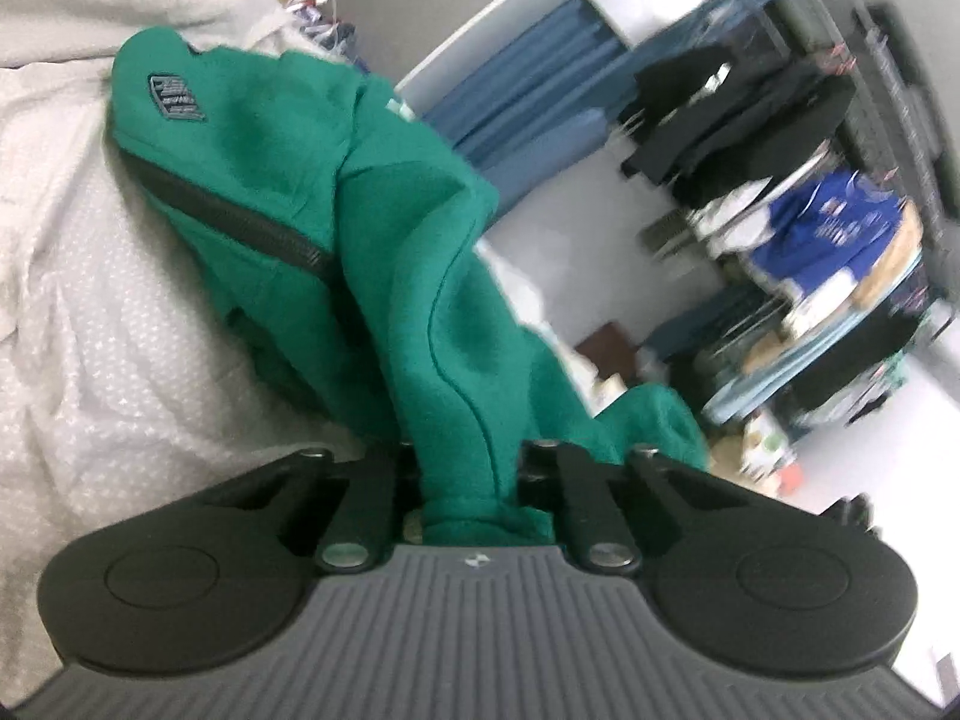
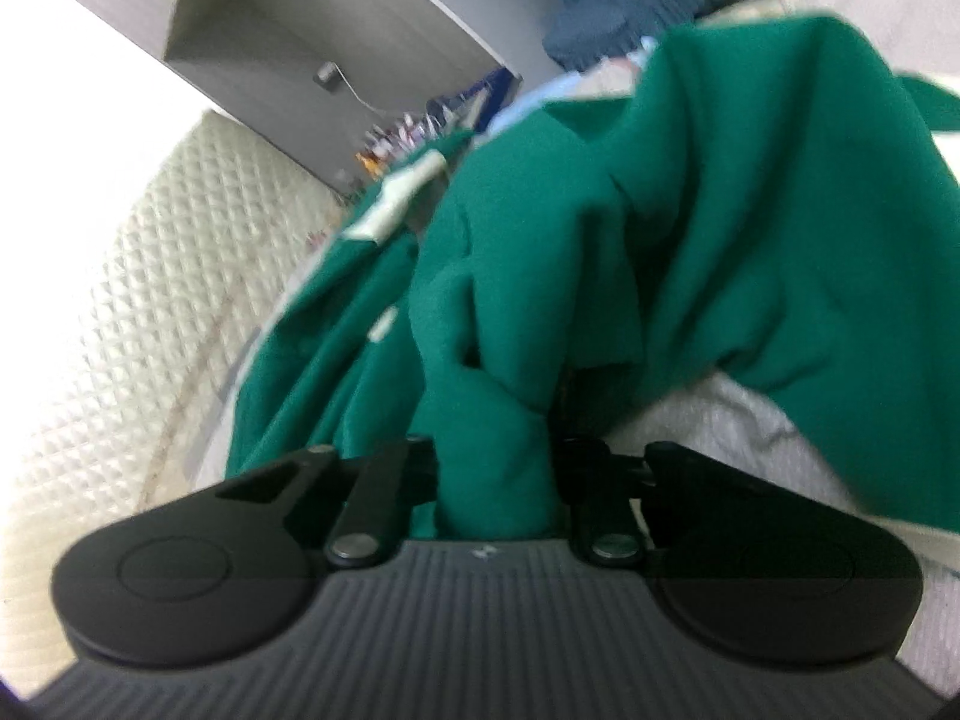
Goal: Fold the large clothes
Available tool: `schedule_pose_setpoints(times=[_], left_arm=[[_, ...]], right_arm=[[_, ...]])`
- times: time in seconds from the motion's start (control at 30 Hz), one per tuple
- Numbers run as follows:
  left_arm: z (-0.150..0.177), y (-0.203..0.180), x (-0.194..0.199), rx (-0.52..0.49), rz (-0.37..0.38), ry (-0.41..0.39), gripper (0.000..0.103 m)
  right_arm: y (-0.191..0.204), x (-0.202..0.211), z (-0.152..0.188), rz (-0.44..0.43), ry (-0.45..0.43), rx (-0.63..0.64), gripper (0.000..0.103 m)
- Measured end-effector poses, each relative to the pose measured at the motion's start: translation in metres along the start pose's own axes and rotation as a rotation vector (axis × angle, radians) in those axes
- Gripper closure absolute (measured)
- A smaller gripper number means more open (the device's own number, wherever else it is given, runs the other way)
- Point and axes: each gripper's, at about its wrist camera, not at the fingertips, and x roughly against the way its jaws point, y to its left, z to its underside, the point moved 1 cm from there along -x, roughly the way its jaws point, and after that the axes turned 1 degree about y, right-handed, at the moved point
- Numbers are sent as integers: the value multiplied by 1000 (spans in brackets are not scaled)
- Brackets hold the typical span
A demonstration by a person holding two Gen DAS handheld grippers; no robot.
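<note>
A large green fleece garment (image 1: pixel 384 210) lies bunched on a white bed sheet (image 1: pixel 90 330). It has a dark patch badge (image 1: pixel 174 97) and a dark ribbed band (image 1: pixel 240 216). My left gripper (image 1: pixel 462 468) is shut on a fold of it, and the cloth runs up from between the jaws and hides the fingertips. In the right wrist view the same green garment (image 2: pixel 690 210) fills the middle, with a white label (image 2: pixel 396 198) showing. My right gripper (image 2: pixel 498 468) is shut on another bunched fold, which covers its fingertips too.
A rack of hanging and stacked clothes (image 1: pixel 810 240) stands across the room, beside blue curtains (image 1: pixel 528 90). A pale quilted surface (image 2: pixel 120 300) curves along the left of the right wrist view. More white bedding (image 2: pixel 720 432) lies under the garment.
</note>
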Motion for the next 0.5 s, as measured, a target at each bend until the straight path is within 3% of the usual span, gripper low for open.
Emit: schedule_pose_setpoints(times=[0.23, 0.5], left_arm=[[-14, -46, 53, 12, 166, -172, 94], [-68, -163, 132, -125, 295, -342, 94]], right_arm=[[41, 60, -26, -154, -182, 65, 88], [161, 152, -99, -278, -301, 239, 88]])
